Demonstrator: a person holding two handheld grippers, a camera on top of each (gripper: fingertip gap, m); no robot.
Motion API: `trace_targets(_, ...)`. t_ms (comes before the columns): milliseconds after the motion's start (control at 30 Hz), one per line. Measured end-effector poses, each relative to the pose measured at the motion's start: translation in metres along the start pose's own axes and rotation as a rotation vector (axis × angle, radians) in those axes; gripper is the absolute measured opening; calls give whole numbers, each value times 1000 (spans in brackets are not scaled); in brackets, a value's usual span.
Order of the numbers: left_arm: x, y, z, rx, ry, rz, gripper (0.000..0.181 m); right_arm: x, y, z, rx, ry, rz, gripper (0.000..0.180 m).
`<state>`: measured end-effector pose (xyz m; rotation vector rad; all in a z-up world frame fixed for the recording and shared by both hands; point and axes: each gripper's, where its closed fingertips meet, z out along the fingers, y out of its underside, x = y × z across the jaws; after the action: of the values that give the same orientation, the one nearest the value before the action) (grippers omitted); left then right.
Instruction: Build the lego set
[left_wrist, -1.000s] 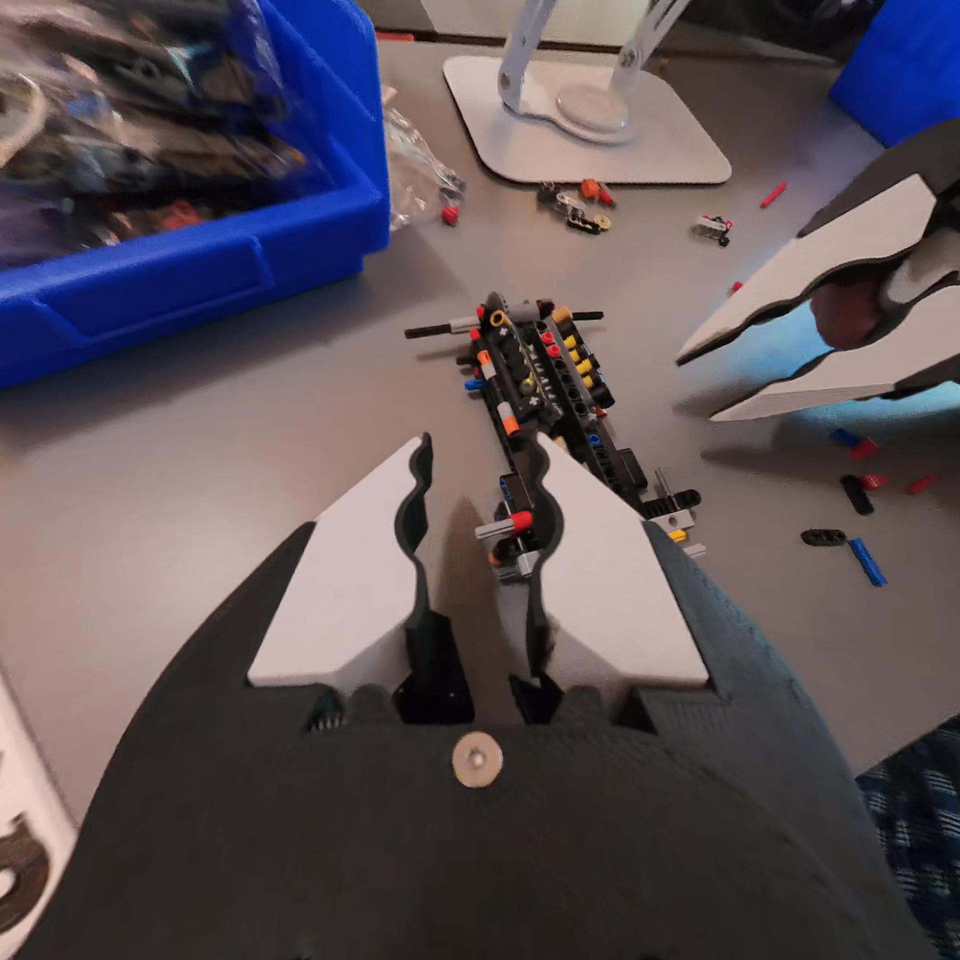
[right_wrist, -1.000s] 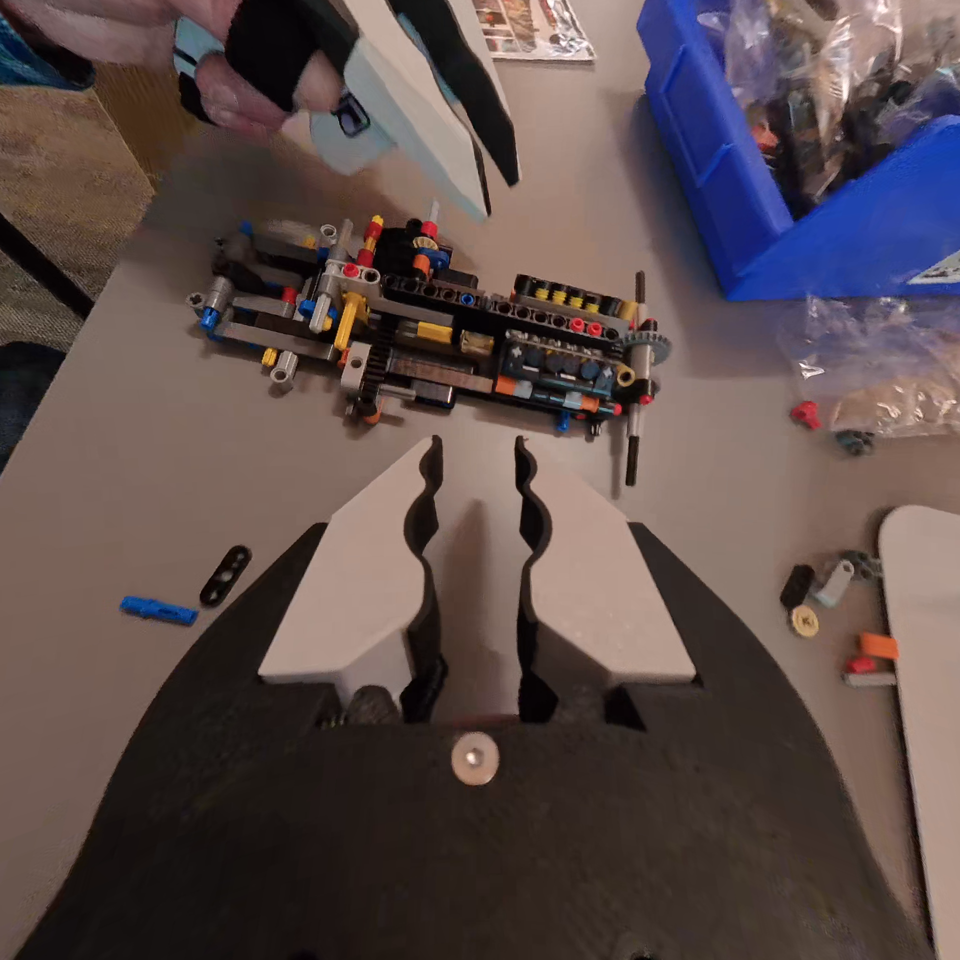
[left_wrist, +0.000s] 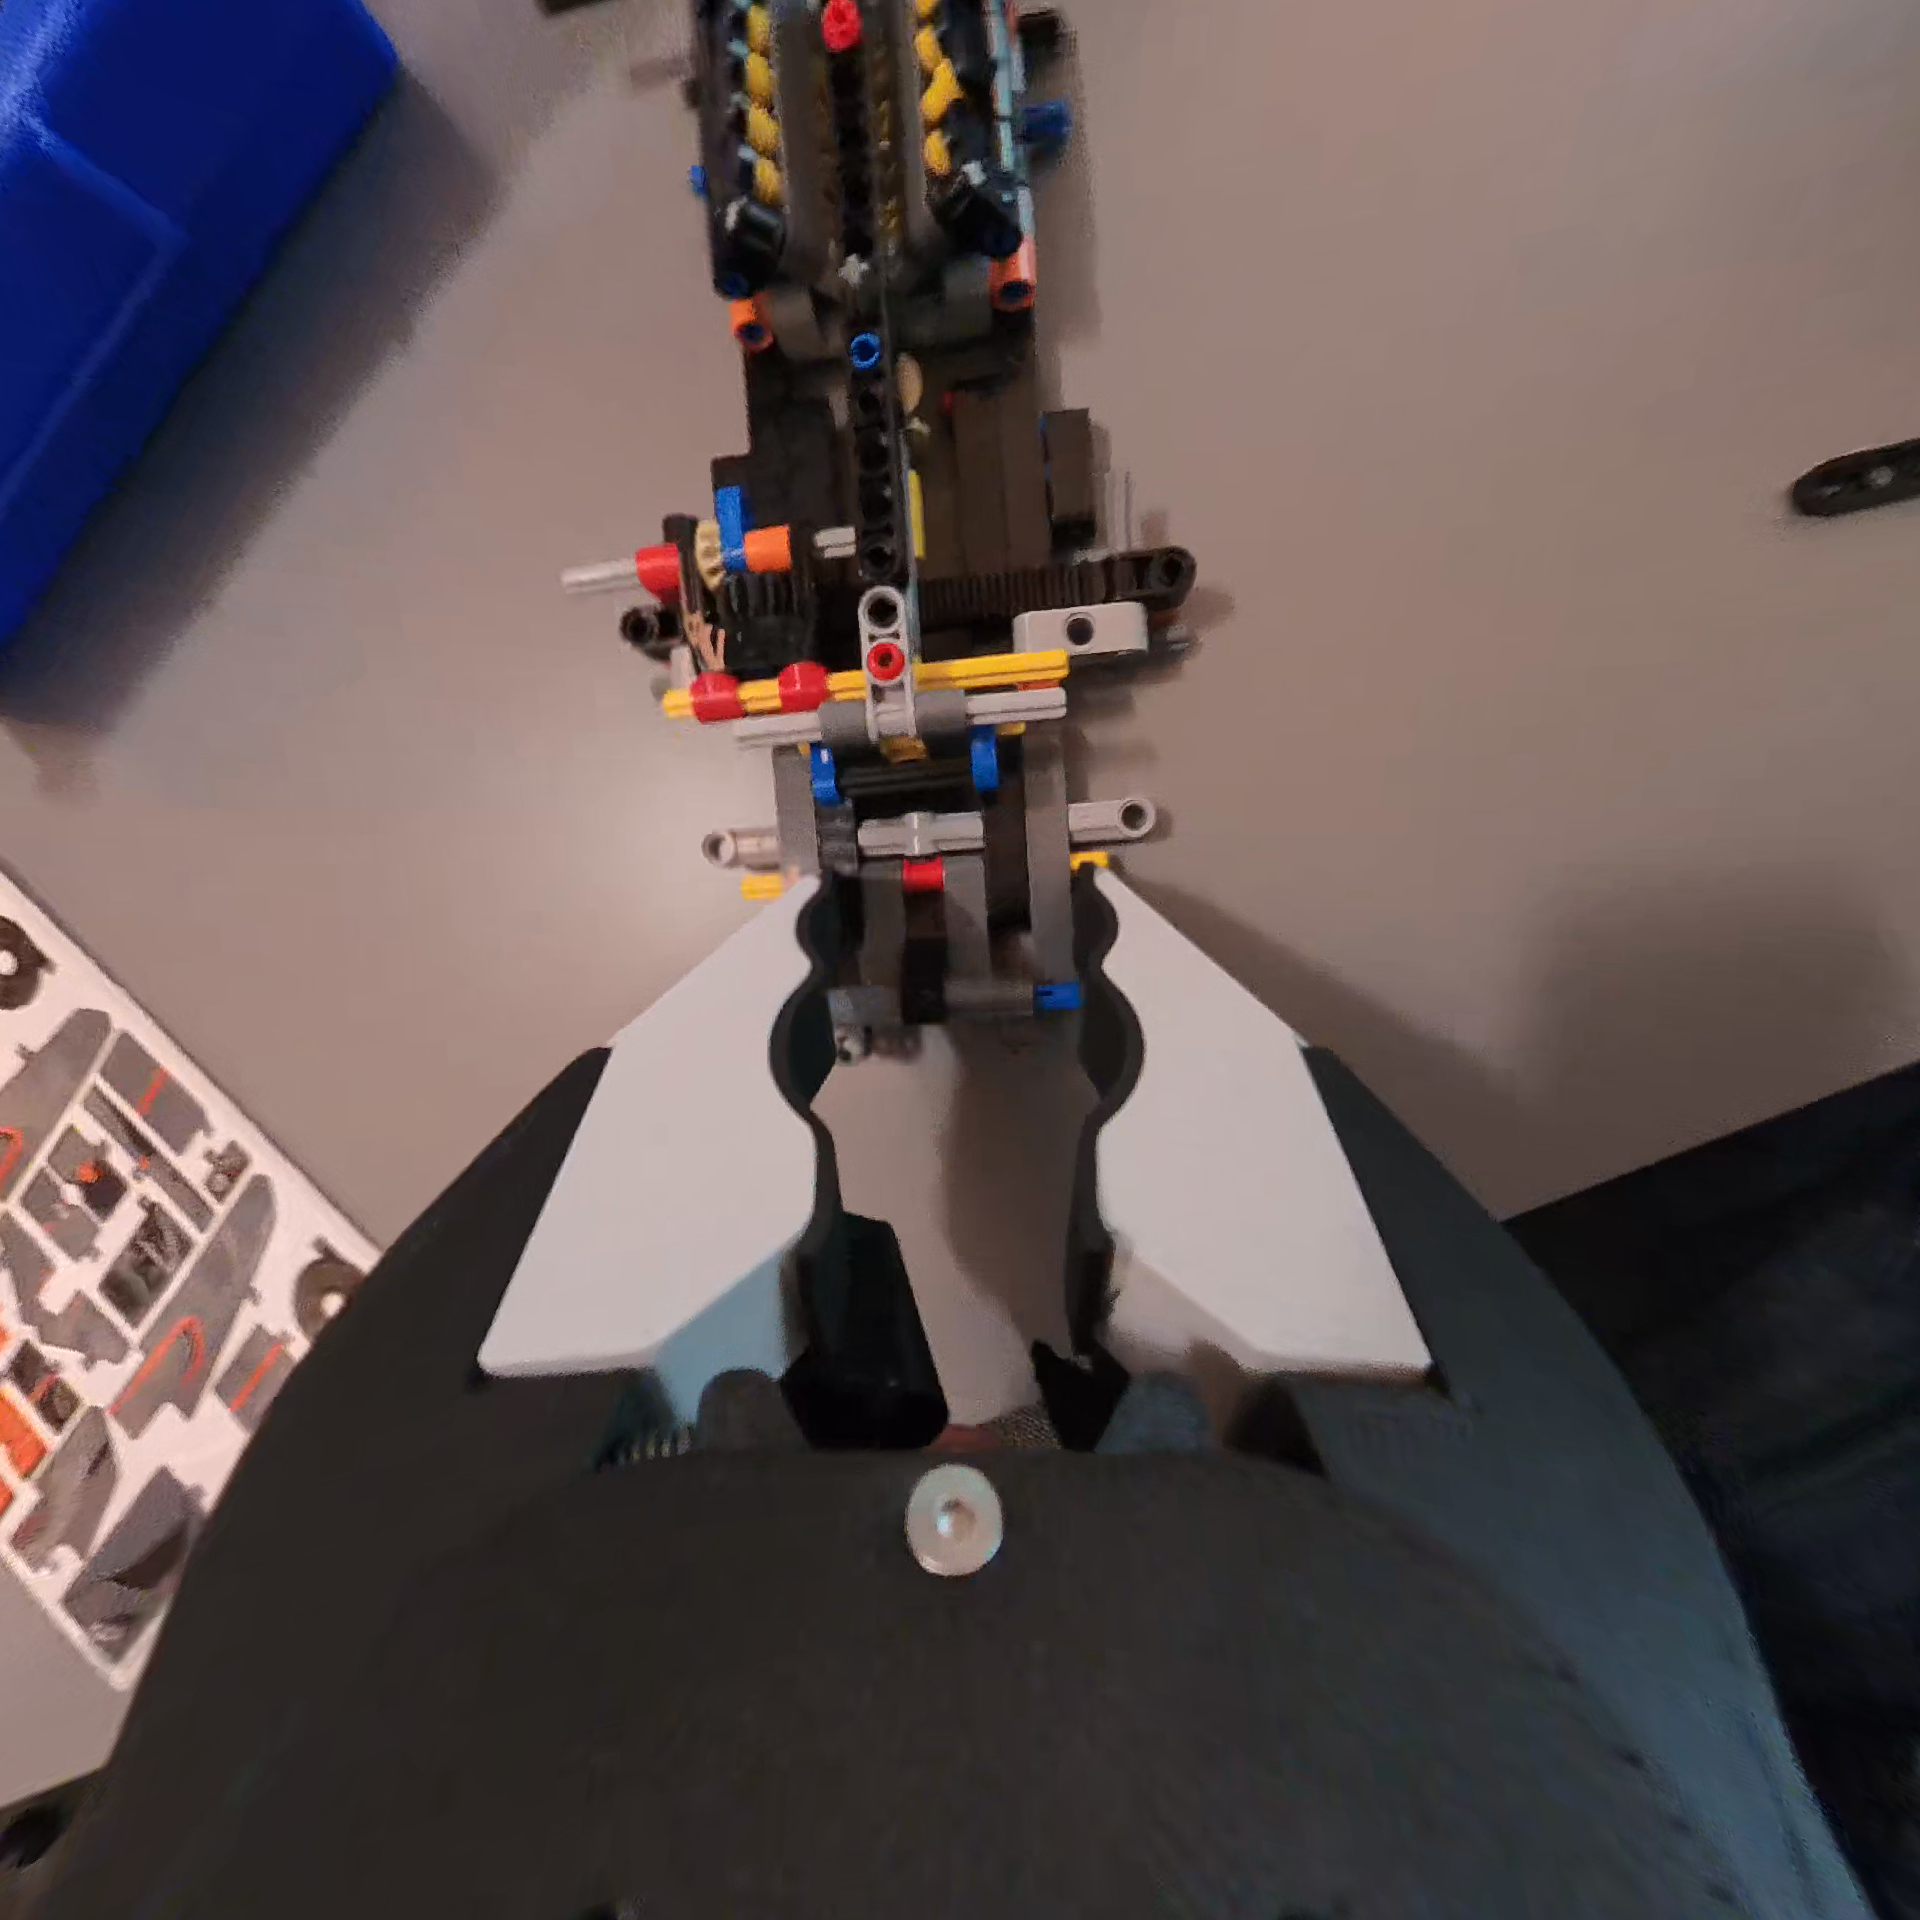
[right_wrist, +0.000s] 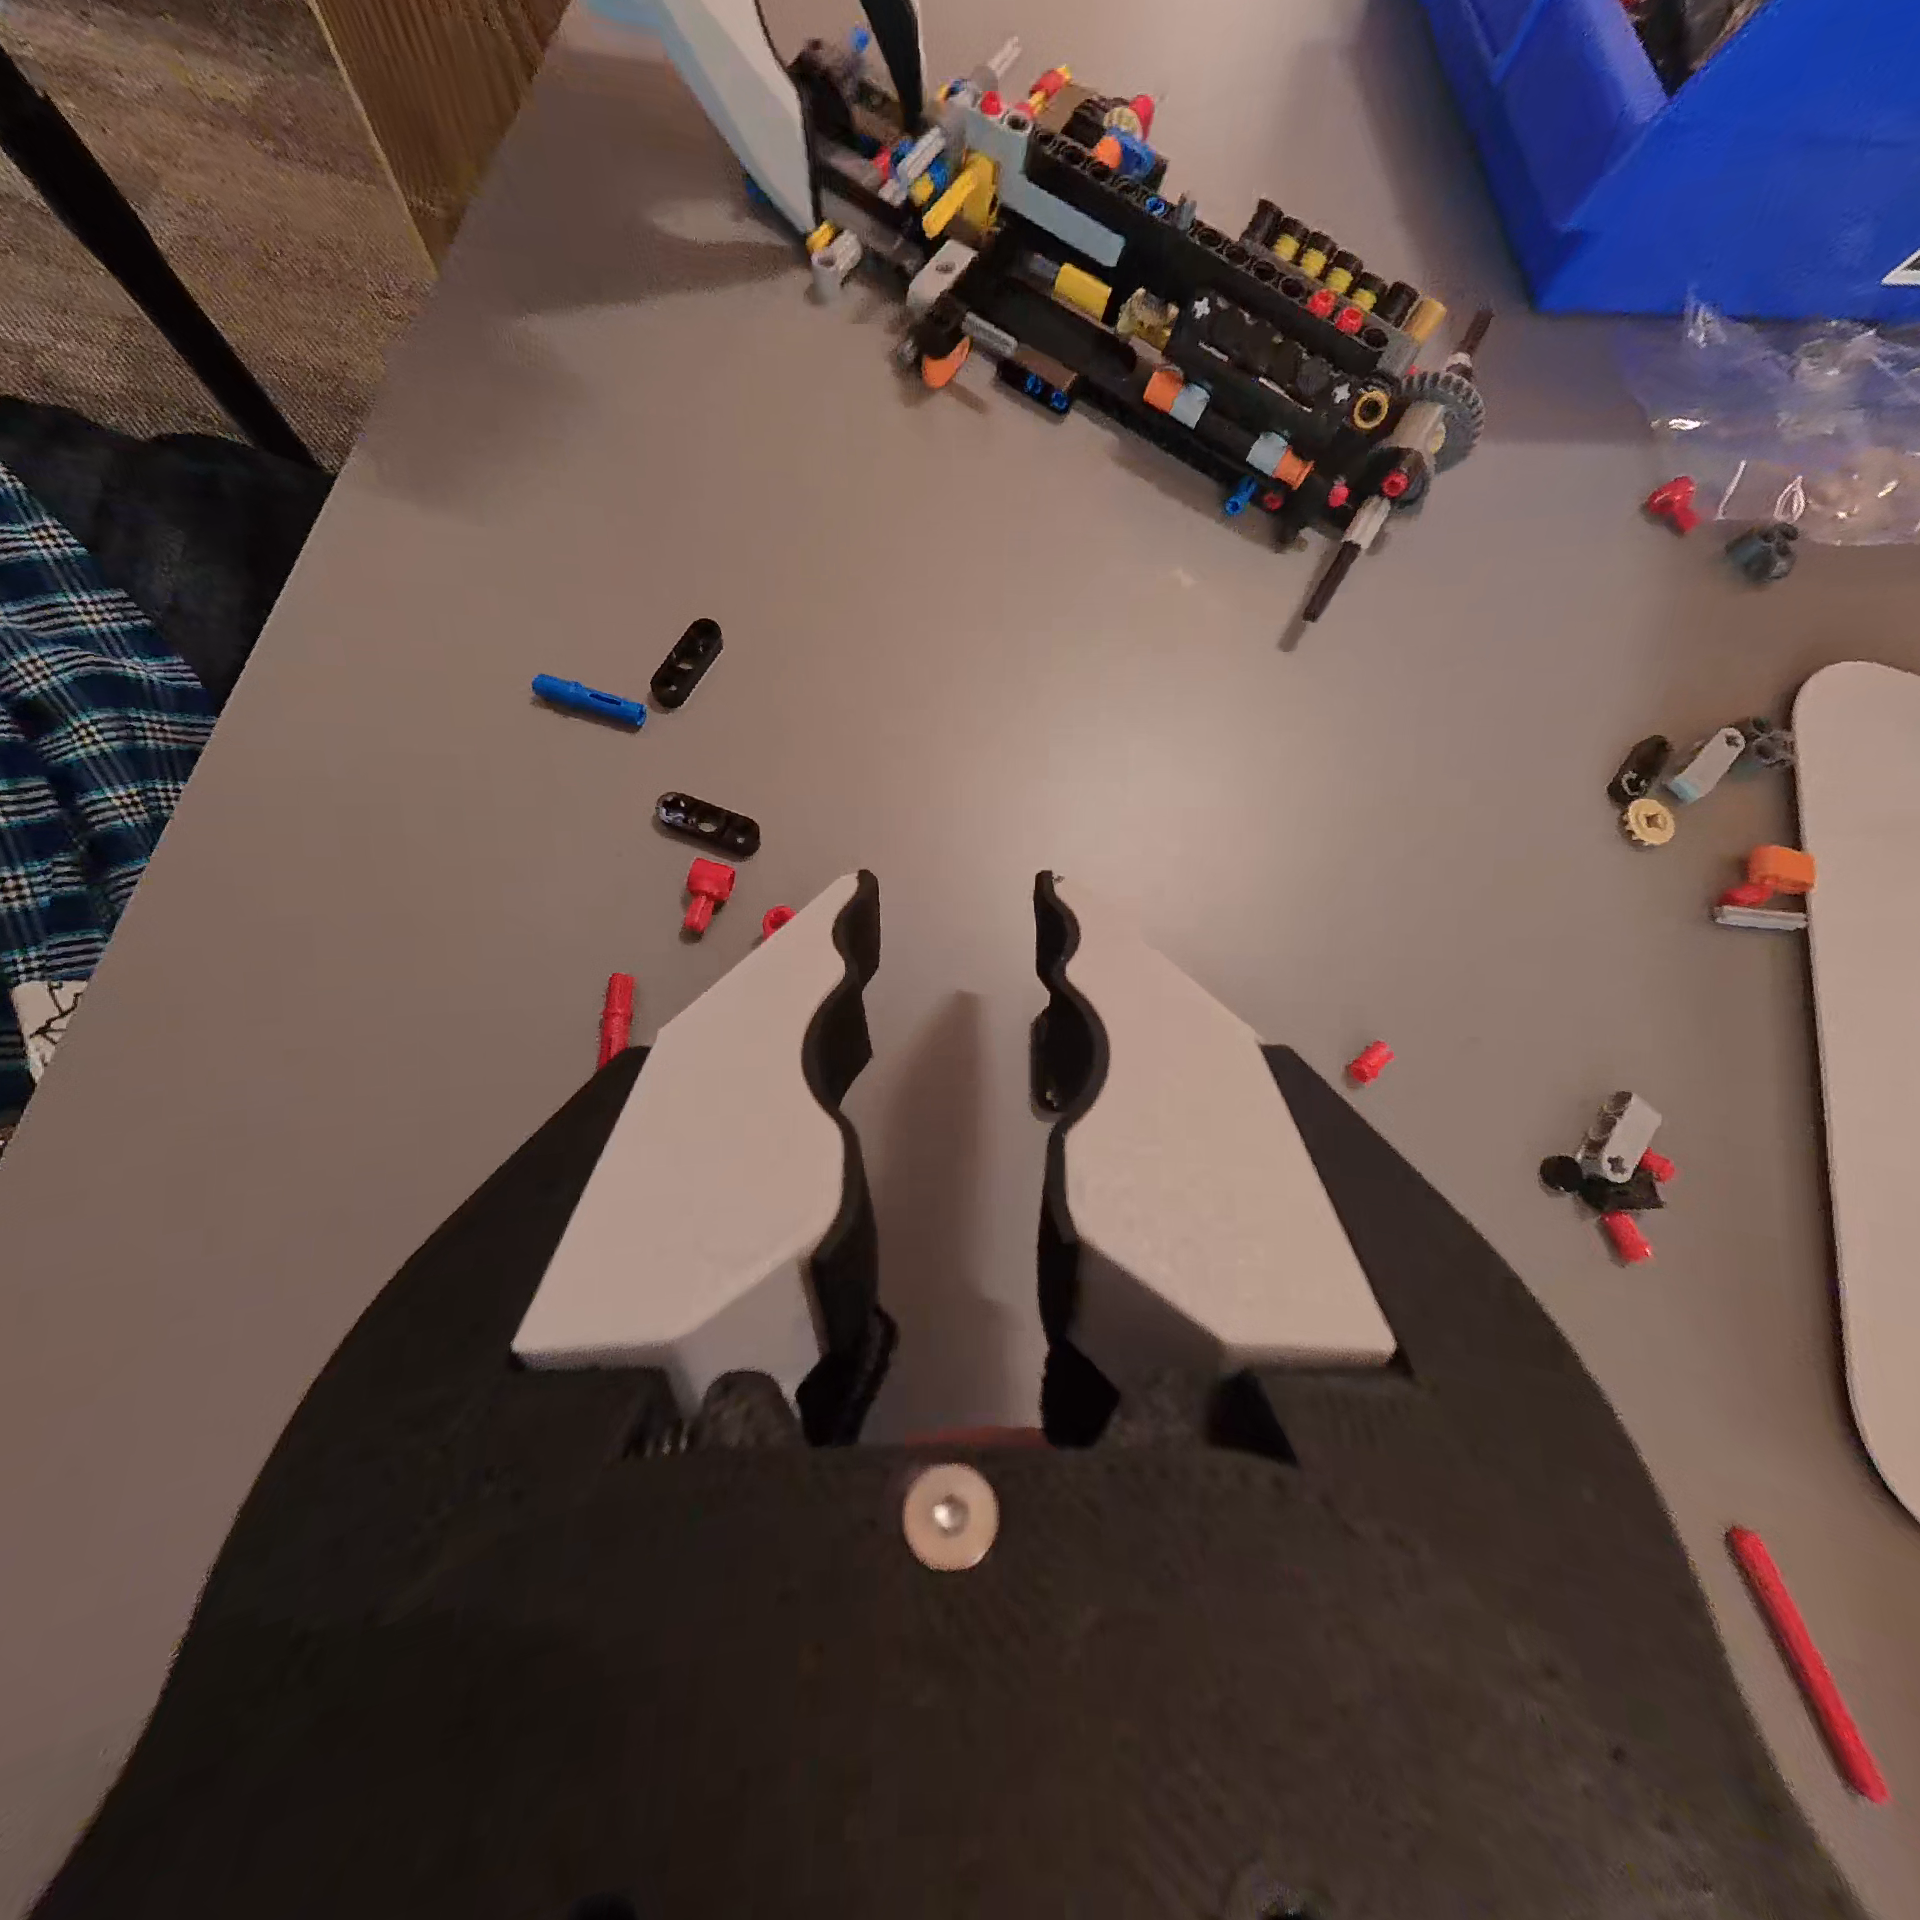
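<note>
The long black lego model (left_wrist: 883, 499), with yellow, red, blue and orange pins, lies on the grey table. My left gripper (left_wrist: 951, 894) straddles its near end, and both fingers press against the sides of the grey frame. In the right wrist view the model (right_wrist: 1195, 301) lies diagonally at the top with the left gripper (right_wrist: 842, 94) on its far left end. My right gripper (right_wrist: 956, 894) is open and empty over bare table, well short of the model.
A blue bin (right_wrist: 1714, 187) and a plastic bag (right_wrist: 1808, 416) are at the top right. Loose parts lie around: a blue pin (right_wrist: 587, 701), black liftarms (right_wrist: 707, 826), red pins (right_wrist: 707, 891), a red axle (right_wrist: 1808, 1662). A white stand base (right_wrist: 1870, 1039) is at the right. A parts sheet (left_wrist: 125, 1299) lies to the left. Some 20 cm of space lies between my two pairs of fingers. The blue pin (right_wrist: 587, 701) lies some 8 cm from my right tips, 15 cm from my left tips.
My left gripper moved onto the model's near end, opened wider and closed around it. My right gripper pulled back from the model towards the loose parts.
</note>
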<state>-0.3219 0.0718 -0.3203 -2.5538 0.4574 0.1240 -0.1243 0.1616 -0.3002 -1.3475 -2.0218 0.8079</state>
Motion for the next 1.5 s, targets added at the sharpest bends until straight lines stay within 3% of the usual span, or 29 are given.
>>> trace_targets(133, -24, 6, 0, -5, -28, -2, 44, 7, 4, -5, -7, 7, 19, 26)
trace_targets(267, -27, 0, -9, 78, -33, -42, 52, 15, 12, -16, -30, 21, 46, 25)
trace_targets(433, -11, -8, -15, 148, -54, -25, 57, 28, 30, -25, -87, 61, 74, 26)
trace_targets(667, 16, -34, -18, 242, 9, -29, 57, 21, 42, -5, -169, 62, 46, 16)
trace_targets(867, 34, -46, -13, 287, 62, -31, 57, 10, 25, 5, -133, 16, 50, 14)
trace_targets(1267, 27, -40, -12, 346, 24, -119, 61, 104, -3, 2, -130, 206, 37, 27)
trace_targets(1500, -3, -40, -14, 378, -30, -154, 68, 113, -10, -5, -95, 246, 30, 27)
